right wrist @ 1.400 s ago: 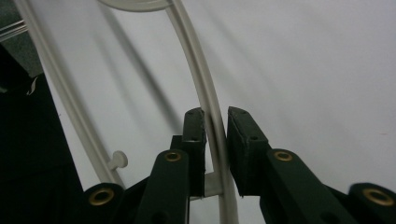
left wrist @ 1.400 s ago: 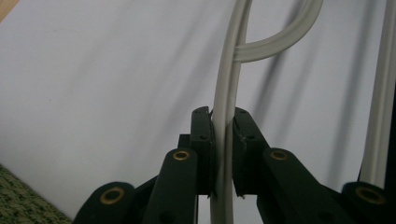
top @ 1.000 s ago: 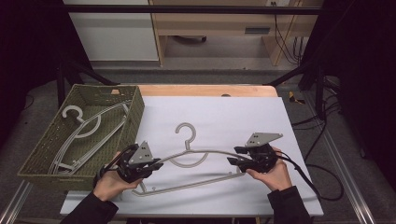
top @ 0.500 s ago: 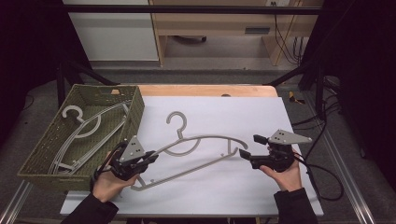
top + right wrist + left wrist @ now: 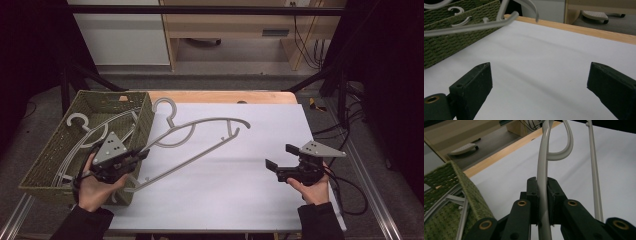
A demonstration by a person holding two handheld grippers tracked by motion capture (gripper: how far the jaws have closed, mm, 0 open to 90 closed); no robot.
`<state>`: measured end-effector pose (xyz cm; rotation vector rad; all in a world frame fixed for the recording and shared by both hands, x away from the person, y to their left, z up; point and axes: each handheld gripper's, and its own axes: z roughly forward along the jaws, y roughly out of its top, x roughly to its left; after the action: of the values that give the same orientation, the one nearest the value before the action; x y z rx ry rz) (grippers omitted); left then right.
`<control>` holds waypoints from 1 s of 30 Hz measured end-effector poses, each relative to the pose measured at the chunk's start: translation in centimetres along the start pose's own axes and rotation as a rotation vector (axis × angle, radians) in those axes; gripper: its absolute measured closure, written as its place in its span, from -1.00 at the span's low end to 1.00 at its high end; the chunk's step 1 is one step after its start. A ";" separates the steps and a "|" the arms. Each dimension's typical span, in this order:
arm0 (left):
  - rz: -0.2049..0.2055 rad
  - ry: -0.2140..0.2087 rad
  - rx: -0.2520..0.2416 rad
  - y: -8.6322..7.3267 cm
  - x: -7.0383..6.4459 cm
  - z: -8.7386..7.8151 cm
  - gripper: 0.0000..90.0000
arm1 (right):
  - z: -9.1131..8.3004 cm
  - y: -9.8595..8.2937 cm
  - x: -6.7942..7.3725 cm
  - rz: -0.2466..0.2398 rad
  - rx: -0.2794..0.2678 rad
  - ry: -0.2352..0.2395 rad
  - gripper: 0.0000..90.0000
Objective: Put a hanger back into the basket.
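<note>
Left gripper [image 5: 141,155] clamped on grey hanger [image 5: 200,131] beside green basket [image 5: 50,160]; right gripper [image 5: 281,158] wide open, empty, above white table [image 5: 240,190]

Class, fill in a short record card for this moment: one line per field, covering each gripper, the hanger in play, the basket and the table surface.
Left gripper: shut on the grey hanger, near one end
Right gripper: open, holding nothing, above the white sheet
Grey hanger: slanting across the sheet, hook toward the basket
Green woven basket: at table's left, more grey hangers inside
</note>
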<state>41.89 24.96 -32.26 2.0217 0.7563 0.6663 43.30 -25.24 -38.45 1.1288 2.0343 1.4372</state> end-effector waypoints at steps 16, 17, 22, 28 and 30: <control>-0.045 0.079 0.004 1.2 5.3 -2.4 0.81 | -0.4 -0.5 -0.5 0.011 0.008 -0.039 -0.91; -0.043 0.082 0.008 1.2 5.7 -2.6 0.81 | -0.4 -0.5 -0.5 0.009 0.011 -0.039 -0.91; -0.052 0.118 0.007 0.8 7.5 -3.7 0.81 | -0.3 -0.6 -0.4 0.013 0.014 -0.042 -0.91; -0.073 0.147 -0.010 -0.2 9.9 -5.0 0.81 | -0.3 -0.6 -0.4 0.016 0.016 -0.043 -0.91; -0.083 0.160 -0.012 -0.7 10.7 -5.4 0.81 | -0.3 -0.6 -0.4 0.012 0.016 -0.041 -0.91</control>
<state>45.24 35.78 -28.32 1.9311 0.9220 0.7893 43.13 -25.83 -38.93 1.1697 2.0169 1.3945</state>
